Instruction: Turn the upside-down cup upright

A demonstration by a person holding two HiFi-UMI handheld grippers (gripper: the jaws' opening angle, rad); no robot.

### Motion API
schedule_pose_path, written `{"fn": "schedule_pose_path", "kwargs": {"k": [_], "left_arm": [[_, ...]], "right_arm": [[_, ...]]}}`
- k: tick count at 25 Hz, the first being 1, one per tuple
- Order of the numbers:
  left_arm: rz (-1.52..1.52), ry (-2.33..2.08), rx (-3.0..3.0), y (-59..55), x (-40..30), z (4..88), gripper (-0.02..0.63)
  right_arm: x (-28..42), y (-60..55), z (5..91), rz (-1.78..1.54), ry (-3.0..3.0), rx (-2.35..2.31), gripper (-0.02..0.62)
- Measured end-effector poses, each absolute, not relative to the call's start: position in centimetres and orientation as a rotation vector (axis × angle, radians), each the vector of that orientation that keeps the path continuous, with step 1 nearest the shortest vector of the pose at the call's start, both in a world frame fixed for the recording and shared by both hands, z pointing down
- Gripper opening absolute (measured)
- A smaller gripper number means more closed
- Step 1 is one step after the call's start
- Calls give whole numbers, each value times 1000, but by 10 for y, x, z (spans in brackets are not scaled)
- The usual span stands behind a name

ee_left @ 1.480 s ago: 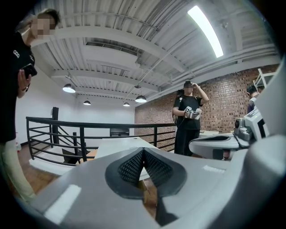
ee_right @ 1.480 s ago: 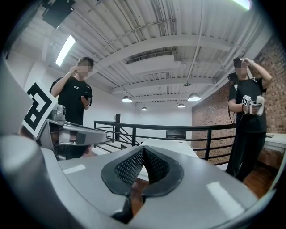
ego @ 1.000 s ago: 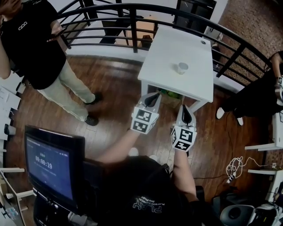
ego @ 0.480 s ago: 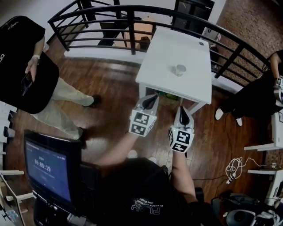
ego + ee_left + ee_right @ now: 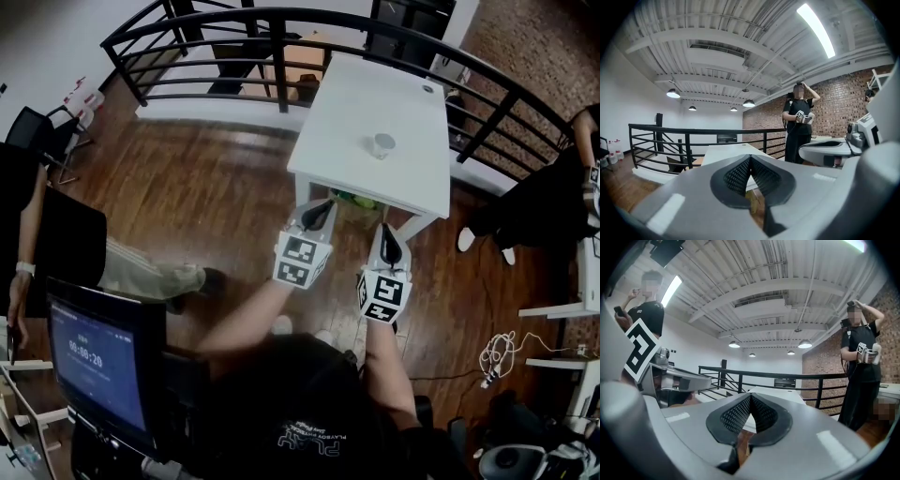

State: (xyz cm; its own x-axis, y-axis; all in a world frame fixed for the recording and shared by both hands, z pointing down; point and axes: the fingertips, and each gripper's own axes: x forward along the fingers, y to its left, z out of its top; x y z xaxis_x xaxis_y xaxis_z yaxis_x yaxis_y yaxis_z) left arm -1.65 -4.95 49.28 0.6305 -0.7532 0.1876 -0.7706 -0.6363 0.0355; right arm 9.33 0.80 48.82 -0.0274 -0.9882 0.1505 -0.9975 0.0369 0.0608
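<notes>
Left claw (image 5: 322, 208) and right claw (image 5: 393, 244), jaws pressed together on nothing, side by side just short of the white table (image 5: 356, 103); the cup (image 5: 382, 144) stands mid-table, well apart from both, long axis vertical, its upward end too small to tell

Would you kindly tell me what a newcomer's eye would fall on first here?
The white table stands against a curved black railing, with a lone small cup near its middle. Nearer the camera, the left gripper and right gripper are held side by side short of the table's near edge, jaws together and empty.
</notes>
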Motion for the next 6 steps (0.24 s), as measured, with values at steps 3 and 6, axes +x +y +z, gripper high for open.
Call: {"fn": "schedule_pose_path", "kwargs": {"k": [3,6], "left_arm": [[256,-1271,2734,-47,-15,494,2],[259,-1267,2741,-46,-15,492,2]], "right_arm": [[93,8,489,94,-2147,2078,12],[93,9,491,97,-2146,2080,12]]}}
